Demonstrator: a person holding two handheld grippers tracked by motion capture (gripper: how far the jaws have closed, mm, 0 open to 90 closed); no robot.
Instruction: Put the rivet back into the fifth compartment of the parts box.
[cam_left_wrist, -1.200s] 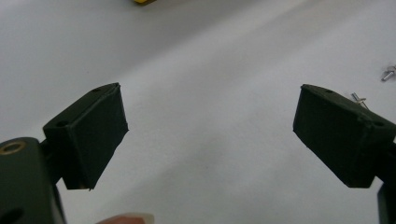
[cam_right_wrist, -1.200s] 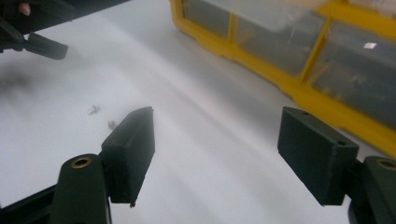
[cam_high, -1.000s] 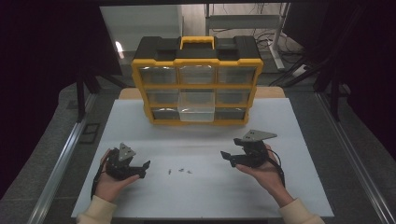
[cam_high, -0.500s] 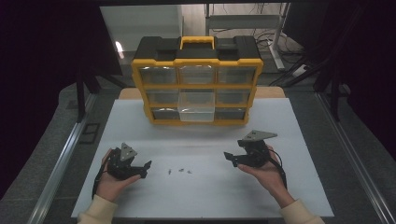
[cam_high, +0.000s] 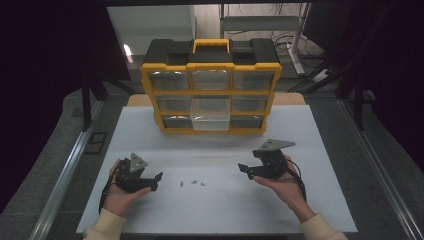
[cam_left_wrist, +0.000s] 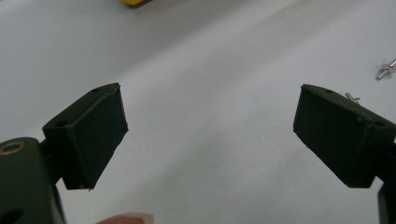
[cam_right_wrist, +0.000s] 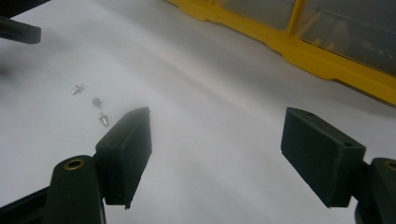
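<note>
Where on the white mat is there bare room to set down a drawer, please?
The widest free patch of the mat lies between the organizer and the two grippers. The near strip by the mat's front edge is bare too. It is tight only between the left gripper and right gripper, where the small screws lie.

I see three small silver screws (cam_high: 192, 183) lying loose in a short row on the white table (cam_high: 215, 210), nearer its front edge than its back, about midway between its side edges.
</note>
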